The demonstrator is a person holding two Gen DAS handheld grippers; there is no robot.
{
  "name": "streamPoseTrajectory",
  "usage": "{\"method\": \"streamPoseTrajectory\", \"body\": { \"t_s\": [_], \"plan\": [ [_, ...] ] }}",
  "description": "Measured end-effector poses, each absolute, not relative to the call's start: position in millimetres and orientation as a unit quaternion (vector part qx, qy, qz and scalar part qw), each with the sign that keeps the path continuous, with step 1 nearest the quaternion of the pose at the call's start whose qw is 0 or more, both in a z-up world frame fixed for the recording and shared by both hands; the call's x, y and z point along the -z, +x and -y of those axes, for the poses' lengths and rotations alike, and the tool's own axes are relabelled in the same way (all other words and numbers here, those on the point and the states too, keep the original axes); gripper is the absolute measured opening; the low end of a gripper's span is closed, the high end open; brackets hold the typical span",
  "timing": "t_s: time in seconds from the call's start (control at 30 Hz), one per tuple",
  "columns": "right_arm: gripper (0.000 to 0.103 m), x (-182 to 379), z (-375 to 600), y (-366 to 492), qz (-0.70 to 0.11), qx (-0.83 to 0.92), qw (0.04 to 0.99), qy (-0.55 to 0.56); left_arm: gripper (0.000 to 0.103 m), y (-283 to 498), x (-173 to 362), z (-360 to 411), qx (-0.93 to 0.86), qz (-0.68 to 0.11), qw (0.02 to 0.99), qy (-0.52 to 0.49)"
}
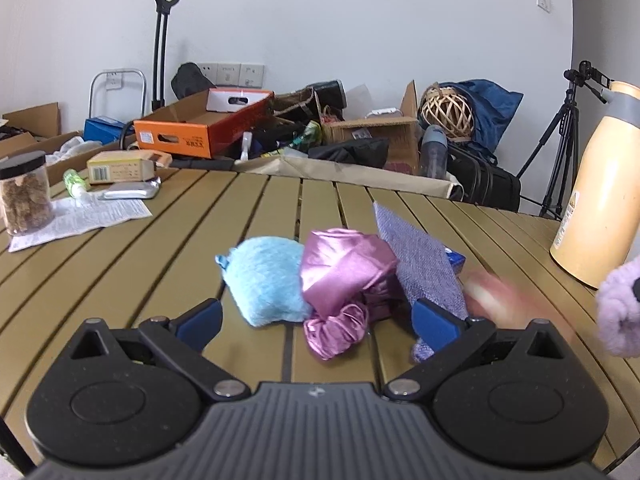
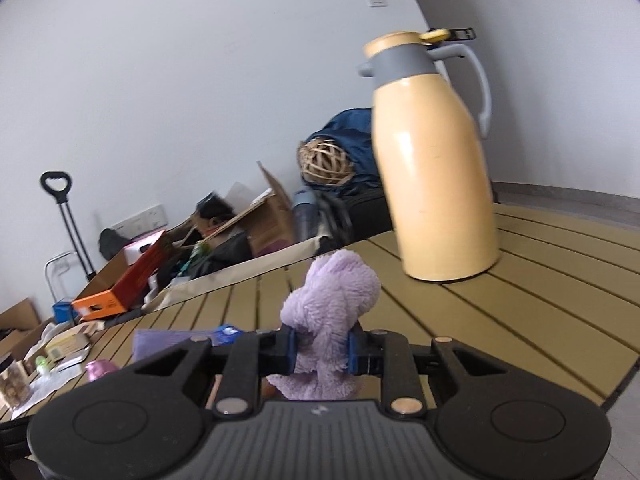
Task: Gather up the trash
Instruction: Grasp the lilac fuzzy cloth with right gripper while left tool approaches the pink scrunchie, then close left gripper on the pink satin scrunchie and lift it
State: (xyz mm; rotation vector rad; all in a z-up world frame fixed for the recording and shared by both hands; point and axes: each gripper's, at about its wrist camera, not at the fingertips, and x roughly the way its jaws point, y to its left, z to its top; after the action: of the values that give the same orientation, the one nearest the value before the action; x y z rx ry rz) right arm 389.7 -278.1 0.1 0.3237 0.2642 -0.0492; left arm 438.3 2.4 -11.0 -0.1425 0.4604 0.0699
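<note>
So the fuzzy lilac scrunchie (image 2: 330,320) is pinched between the blue pads (image 2: 291,350) of my right hand-held gripper (image 2: 320,350), lifted off the tabletop (image 2: 520,320), most of the fluff sticking out past the fingertips. Just beyond it and to the right stands a tall yellow thermos jug (image 2: 436,160) with a grey collar.

My left hand-held gripper (image 1: 318,320) is spread wide with nothing in it. Right in front of it sits a little heap: a pale blue knit piece (image 1: 264,280) towards the left finger, a shiny pink satin scrunchie (image 1: 344,276) in the middle, and a purple woven cloth (image 1: 420,256) propped up against the right finger. Far off to the left there's a jar of snacks (image 1: 26,196) on a printed paper sheet (image 1: 88,216).
</note>
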Motion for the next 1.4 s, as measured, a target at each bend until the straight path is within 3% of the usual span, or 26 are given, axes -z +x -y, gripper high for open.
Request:
{"method": "streamPoseTrajectory", "body": {
  "t_s": [0.23, 0.6, 0.63, 0.67, 0.73, 1.4],
  "plan": [
    [0.022, 7, 294, 389, -0.134, 0.040, 0.976, 0.164, 0.085, 453, 14, -1, -0.033, -0.227, 0.970, -0.077],
    [0.022, 13, 297, 393, -0.146, 0.044, 0.977, 0.149, 0.073, 472, 14, 4, -0.020, -0.230, 0.971, -0.069],
    [0.022, 14, 297, 394, -0.148, 0.044, 0.977, 0.148, 0.061, 474, 15, 2, -0.022, -0.233, 0.969, -0.072],
    [0.022, 14, 297, 395, -0.149, 0.044, 0.977, 0.147, 0.043, 476, 16, 0, -0.017, -0.241, 0.967, -0.077],
    [0.022, 15, 297, 395, -0.151, 0.045, 0.977, 0.146, 0.023, 480, 18, -4, -0.010, -0.252, 0.964, -0.088],
    [0.022, 13, 296, 379, -0.145, 0.017, 0.977, 0.153, 0.017, 418, -18, -19, 0.002, -0.168, 0.982, -0.081]
  ]
}}
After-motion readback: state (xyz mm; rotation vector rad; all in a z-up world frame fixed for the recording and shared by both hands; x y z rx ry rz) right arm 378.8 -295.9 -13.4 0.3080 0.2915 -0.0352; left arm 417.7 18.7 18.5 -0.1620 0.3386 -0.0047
